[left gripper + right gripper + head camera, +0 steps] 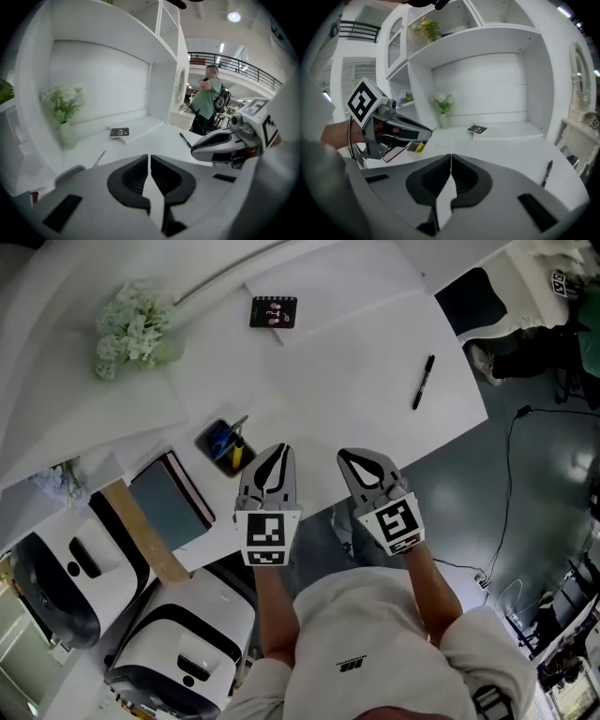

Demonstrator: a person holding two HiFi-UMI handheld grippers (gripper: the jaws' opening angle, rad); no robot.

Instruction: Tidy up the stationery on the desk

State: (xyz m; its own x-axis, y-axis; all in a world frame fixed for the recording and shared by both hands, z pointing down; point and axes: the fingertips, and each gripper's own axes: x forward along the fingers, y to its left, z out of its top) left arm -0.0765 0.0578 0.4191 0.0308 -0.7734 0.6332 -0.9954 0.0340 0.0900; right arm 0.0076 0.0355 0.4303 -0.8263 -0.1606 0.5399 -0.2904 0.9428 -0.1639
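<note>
The black pen [424,382], slim and matte with its cap on, lies alone on the smooth white tabletop [356,399] toward its far right edge, well apart from everything else. At the far side a small square black card [273,312] with pale print rests on the corner of a flat, slightly raised white slab. Left of it stands a bunch of pale green-white flowers [136,329] in a frosted vase. Nearer and to the left sits a small dark rectangular holder [223,444] with blue and yellow items inside and a thin metallic piece sticking out. Beside it, at the near left, lies a slate-grey book [169,501] with a red edge. The left tongs [279,452], grey plastic with ribbed black pads, hover just right of the holder; their jaws are pressed together with nothing between them. The right tongs [350,457], of the same build, hover beside them over the near edge of the tabletop, likewise closed and empty, touching nothing.
</note>
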